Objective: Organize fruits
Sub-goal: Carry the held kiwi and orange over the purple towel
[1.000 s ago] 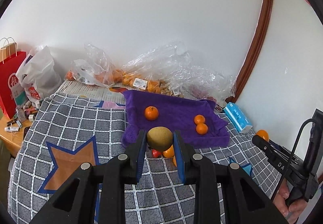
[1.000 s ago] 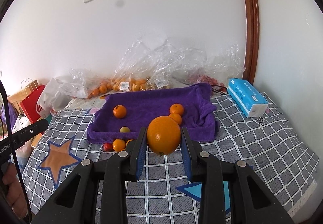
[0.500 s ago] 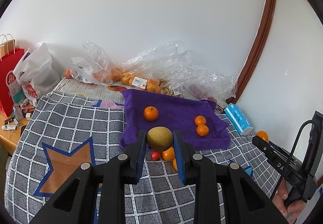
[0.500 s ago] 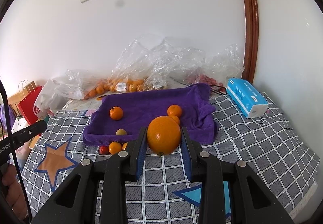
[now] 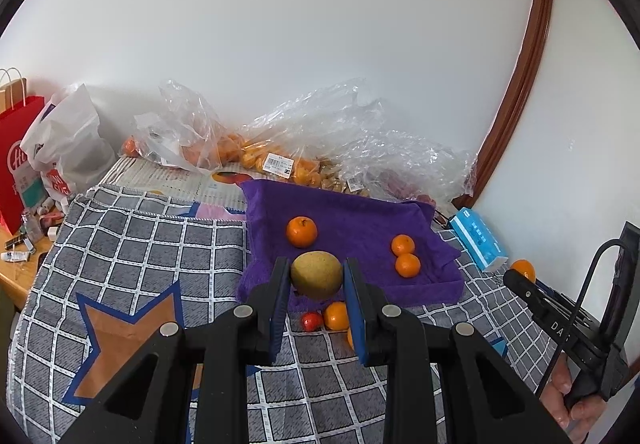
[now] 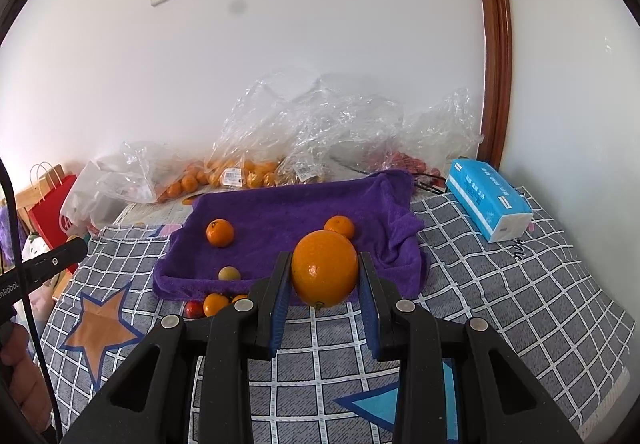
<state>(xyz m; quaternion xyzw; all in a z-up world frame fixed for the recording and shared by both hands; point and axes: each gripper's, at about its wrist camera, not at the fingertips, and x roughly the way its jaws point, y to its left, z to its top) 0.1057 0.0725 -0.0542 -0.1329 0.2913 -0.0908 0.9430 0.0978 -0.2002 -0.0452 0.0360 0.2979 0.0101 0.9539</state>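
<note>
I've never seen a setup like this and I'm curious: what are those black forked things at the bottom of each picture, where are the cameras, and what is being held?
No robot here: a person holds two hand-held grippers, each with a fisheye camera looking forward along its two black jaws with blue pads. One picture comes from the left gripper, the other from the right gripper.

The left one is shut on a yellow-green round fruit. The right one is shut on a large orange.

Ahead, on a grey checked cloth with star patterns, lies a purple towel with three small oranges on it, such as this one. A small red fruit and more small oranges sit just off the towel's near edge. A blue tissue pack and clear plastic bags of fruit are farther back.
</note>
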